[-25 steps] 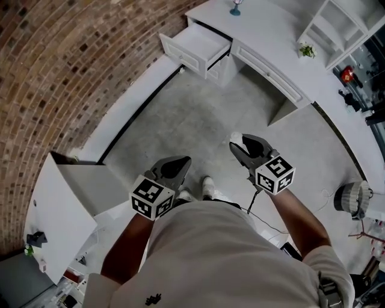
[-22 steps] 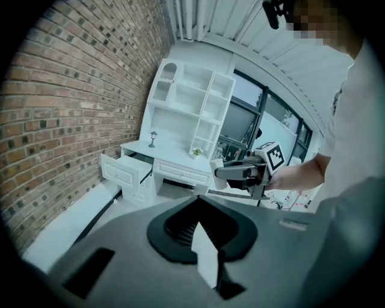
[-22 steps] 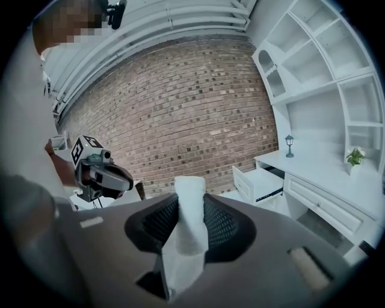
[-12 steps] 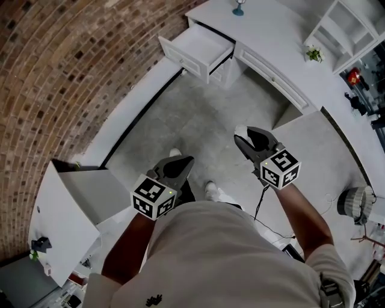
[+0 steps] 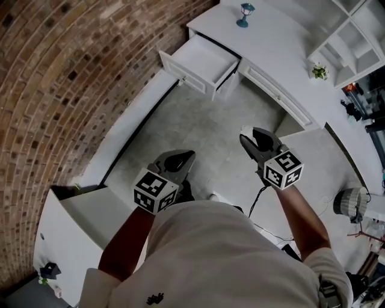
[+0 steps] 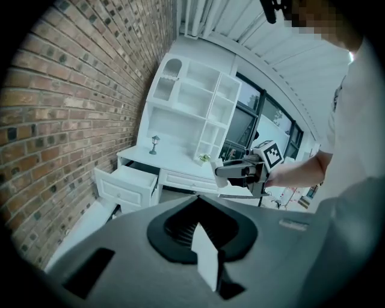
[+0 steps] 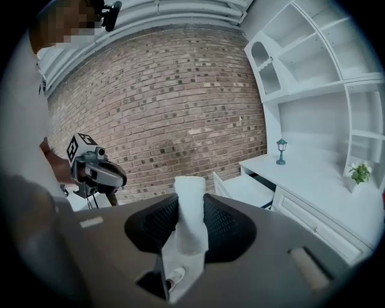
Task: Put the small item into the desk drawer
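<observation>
My right gripper (image 5: 249,136) is shut on a small white soft item (image 5: 246,130), which stands up between the pads in the right gripper view (image 7: 190,207). The desk drawer (image 5: 204,59) is pulled open at the left end of the white desk (image 5: 274,37), ahead of both grippers across bare floor. It also shows in the right gripper view, drawer (image 7: 245,189) beyond the item, and in the left gripper view, drawer (image 6: 128,182). My left gripper (image 5: 182,159) hangs at waist height, its jaws together with nothing held. The left gripper view shows the right gripper (image 6: 236,171) with the item at its tip.
A small lamp figure (image 5: 244,15) and a potted plant (image 5: 319,71) stand on the desk. White shelving (image 5: 355,30) rises at the back right. A brick wall (image 5: 66,78) runs along the left, with a white cabinet (image 5: 66,240) at lower left. A fan (image 5: 351,203) sits at the right.
The person has stepped toward the desk: the cabinet slid down and left in the head view. Both grippers keep their poses, and the right one still holds the white item.
</observation>
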{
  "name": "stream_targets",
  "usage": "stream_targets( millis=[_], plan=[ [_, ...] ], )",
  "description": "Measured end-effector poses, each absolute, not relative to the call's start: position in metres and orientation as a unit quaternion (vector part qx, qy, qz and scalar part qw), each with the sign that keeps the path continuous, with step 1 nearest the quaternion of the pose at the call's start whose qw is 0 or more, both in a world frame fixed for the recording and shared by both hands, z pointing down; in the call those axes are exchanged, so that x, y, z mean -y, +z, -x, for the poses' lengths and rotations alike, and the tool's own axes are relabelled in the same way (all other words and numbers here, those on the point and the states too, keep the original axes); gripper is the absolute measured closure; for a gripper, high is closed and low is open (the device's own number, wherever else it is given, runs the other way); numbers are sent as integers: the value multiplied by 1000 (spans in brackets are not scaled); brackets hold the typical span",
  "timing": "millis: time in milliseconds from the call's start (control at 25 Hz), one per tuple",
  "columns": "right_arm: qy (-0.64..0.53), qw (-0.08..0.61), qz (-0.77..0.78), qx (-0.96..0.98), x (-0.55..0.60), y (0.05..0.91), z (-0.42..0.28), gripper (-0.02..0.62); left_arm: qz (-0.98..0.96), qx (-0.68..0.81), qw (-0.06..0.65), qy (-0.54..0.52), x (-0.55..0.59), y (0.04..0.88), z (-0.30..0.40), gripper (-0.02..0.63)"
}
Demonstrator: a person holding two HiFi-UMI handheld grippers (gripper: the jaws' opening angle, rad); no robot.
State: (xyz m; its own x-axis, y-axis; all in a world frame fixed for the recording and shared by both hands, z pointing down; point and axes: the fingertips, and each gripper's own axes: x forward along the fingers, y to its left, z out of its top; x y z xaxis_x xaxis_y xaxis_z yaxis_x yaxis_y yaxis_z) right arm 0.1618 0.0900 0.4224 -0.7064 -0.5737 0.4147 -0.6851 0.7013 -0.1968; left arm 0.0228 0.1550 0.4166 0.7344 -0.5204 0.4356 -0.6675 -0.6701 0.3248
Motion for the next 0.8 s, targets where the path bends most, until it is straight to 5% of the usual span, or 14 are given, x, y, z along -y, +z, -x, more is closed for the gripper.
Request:
stream_targets(
  millis=[800],
  plan=[
    [157,202,-385,887,83,430,-78,460,-908,315,242,134,-11,420,92,600]
  ],
)
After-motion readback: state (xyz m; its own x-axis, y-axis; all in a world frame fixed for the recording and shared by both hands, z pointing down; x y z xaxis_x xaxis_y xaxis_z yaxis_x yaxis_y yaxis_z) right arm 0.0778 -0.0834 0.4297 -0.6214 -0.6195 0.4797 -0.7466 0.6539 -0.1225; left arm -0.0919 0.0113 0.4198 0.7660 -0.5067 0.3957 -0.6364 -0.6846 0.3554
